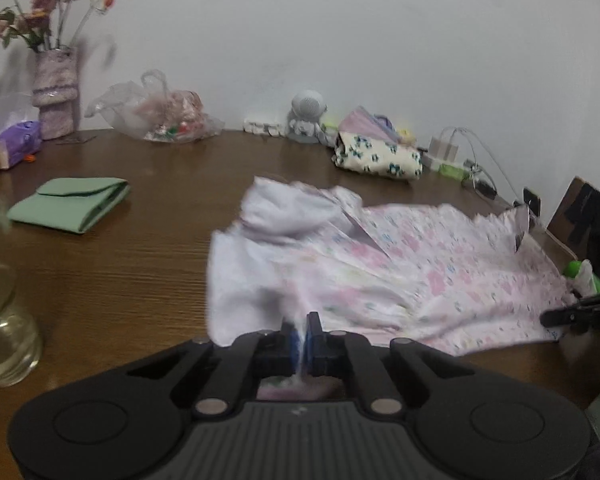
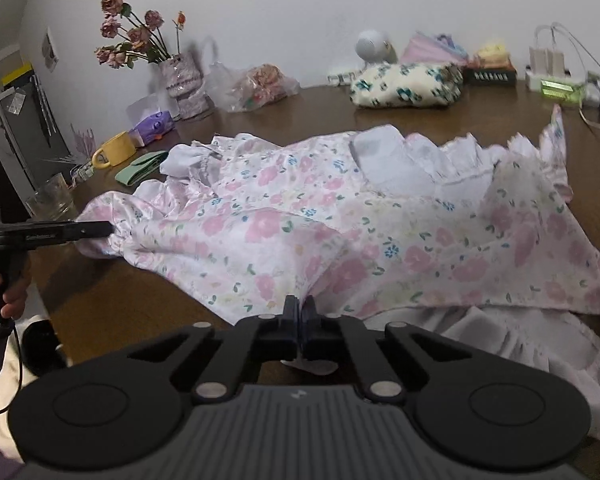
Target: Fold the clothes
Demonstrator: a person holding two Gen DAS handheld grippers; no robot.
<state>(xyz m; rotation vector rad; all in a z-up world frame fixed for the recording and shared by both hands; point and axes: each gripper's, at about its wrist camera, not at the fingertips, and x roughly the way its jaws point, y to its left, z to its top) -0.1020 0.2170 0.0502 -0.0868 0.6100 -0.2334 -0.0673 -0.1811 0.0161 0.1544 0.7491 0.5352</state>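
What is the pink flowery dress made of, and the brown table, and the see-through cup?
The pink flowery dress looks like thin shiny fabric, maybe satin: it gleams and crumples softly. The brown table looks like polished wood or wood-look laminate: grain lines and a sheen show. The see-through cup seems to be glass: clear and glinting, though clear plastic is possible.

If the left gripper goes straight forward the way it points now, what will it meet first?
The left gripper is already shut on the floral garment, so it would push into that cloth first, probably bunching it on the wooden table; depth beyond is unclear.
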